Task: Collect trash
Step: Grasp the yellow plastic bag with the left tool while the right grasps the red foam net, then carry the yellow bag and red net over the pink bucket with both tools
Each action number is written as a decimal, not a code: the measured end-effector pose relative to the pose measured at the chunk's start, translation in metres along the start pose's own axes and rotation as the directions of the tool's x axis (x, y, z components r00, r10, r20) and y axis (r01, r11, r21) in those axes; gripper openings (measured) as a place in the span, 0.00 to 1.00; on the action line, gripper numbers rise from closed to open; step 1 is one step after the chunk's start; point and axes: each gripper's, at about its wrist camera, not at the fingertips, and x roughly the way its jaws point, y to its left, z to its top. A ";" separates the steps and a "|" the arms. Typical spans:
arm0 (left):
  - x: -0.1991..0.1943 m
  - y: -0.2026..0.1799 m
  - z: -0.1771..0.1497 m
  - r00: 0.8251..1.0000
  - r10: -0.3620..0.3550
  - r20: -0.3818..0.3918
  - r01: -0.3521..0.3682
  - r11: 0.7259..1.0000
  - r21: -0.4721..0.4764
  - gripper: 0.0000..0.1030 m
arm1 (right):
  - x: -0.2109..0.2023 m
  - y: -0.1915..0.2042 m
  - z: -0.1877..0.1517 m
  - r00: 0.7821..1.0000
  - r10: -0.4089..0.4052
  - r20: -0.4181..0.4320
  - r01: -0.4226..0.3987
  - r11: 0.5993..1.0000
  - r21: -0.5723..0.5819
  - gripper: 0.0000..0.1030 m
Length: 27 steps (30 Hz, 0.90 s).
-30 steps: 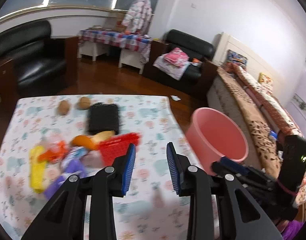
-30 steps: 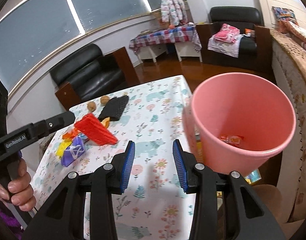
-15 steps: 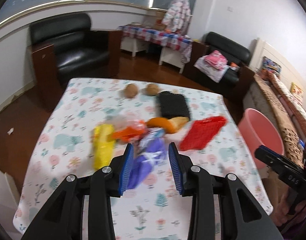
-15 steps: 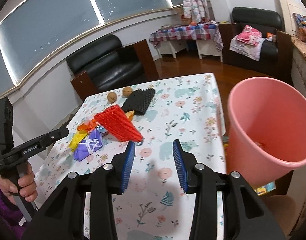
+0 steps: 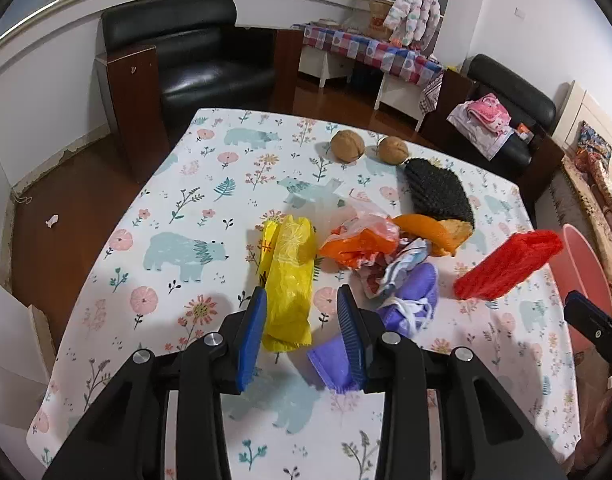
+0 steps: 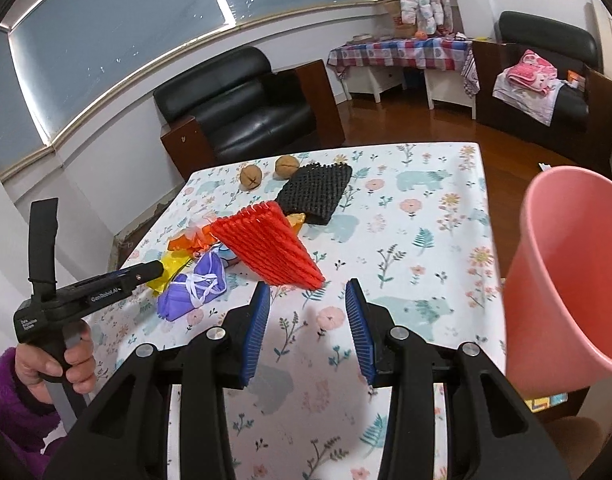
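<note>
Plainly, the left gripper [image 5: 301,316] was nearer: jaws wide, empty, straddling the yellow bag [image 5: 288,280], which ran lengthwise toward frame centre; right gripper [image 6: 308,324] gaped idle.

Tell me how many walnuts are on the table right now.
2. One walnut sits near the table's far edge; the second walnut lies just right of it, beside the black foam mesh. More could be hidden under the trash pile.
</note>
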 end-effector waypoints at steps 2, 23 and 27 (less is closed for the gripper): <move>0.008 0.001 0.001 1.000 0.014 -0.009 -0.014 1.000 0.005 0.35 | 0.007 0.003 0.004 1.000 0.002 -0.008 -0.002 1.000 -0.009 0.39; 0.000 0.020 0.002 0.999 -0.032 0.009 0.032 0.999 -0.017 0.13 | 0.055 0.012 0.019 0.996 0.050 -0.067 -0.051 0.999 -0.004 0.16; -0.017 0.018 0.005 0.996 -0.078 0.045 0.079 0.997 -0.027 0.13 | 0.039 0.007 0.019 0.998 0.053 -0.043 -0.052 0.998 0.034 0.12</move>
